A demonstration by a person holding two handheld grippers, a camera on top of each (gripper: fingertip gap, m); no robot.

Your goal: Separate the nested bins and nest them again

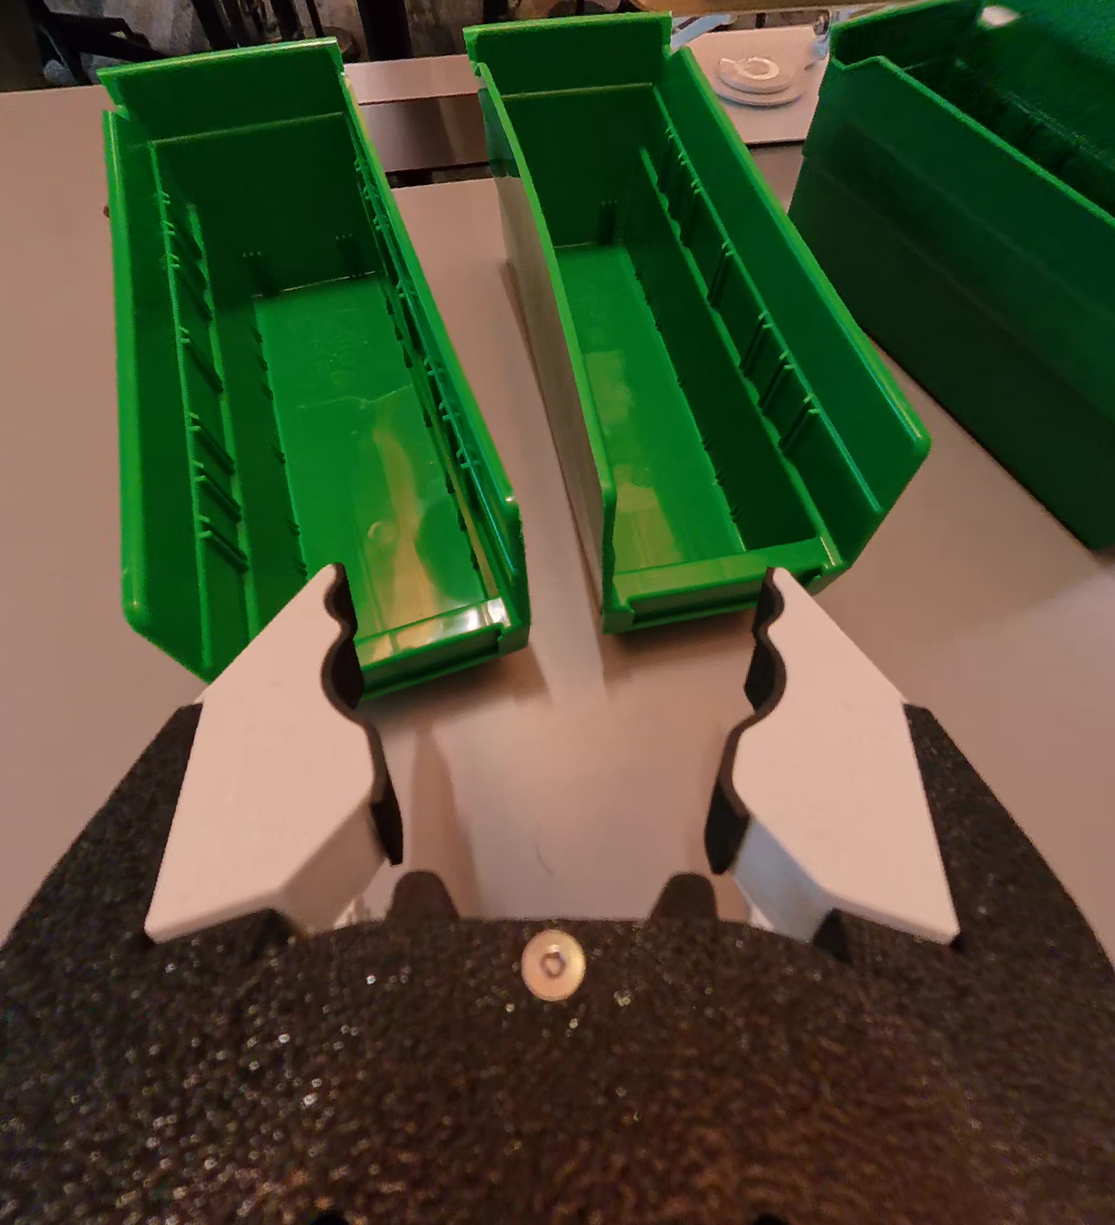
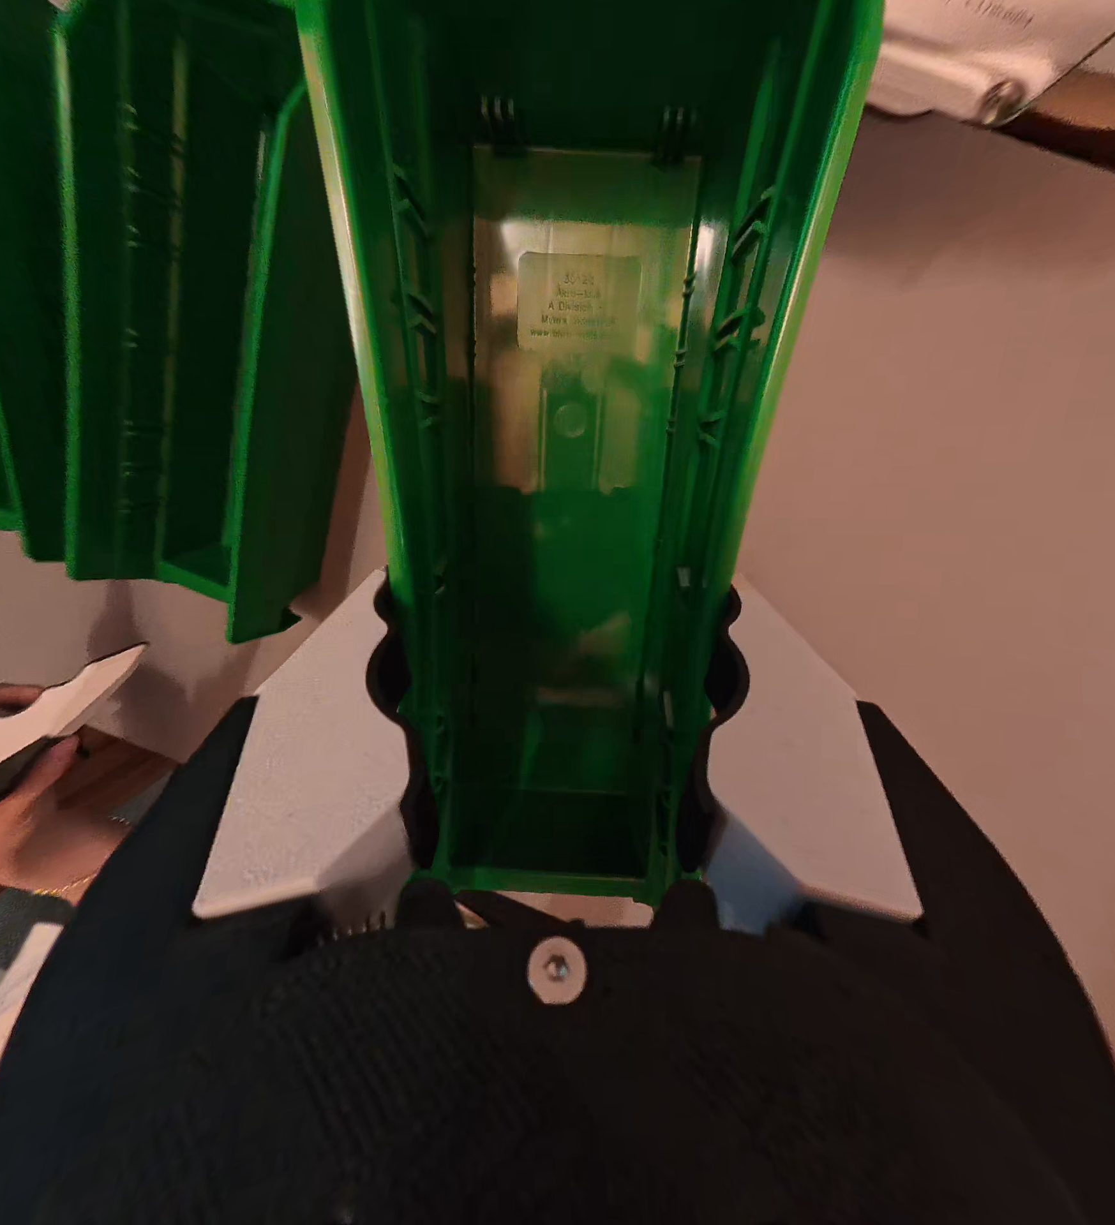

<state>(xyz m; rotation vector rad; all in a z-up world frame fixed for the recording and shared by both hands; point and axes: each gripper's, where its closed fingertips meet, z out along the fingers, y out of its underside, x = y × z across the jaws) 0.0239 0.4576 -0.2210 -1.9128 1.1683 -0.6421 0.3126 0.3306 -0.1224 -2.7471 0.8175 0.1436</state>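
Two green bins stand side by side on the beige table point(image 1: 24, 464), open tops up: the left bin point(image 1: 316, 411) and the middle bin point(image 1: 694, 398). My left gripper point(image 1: 554, 577) is open and empty, just in front of their near ends. A third green bin point(image 1: 1005, 232) shows at the far right, at an angle to the other two. In the right wrist view my right gripper point(image 2: 558, 590) is shut on that third bin point(image 2: 581, 331), one finger on each outer side wall at its near end. The other two bins point(image 2: 143, 298) lie to its left.
A white round object point(image 1: 757, 73) lies at the back of the table. A gap between table sections runs behind the bins point(image 1: 435, 166). A person's hand point(image 2: 24, 835) holds the left gripper's finger point(image 2: 57, 709) at the left edge.
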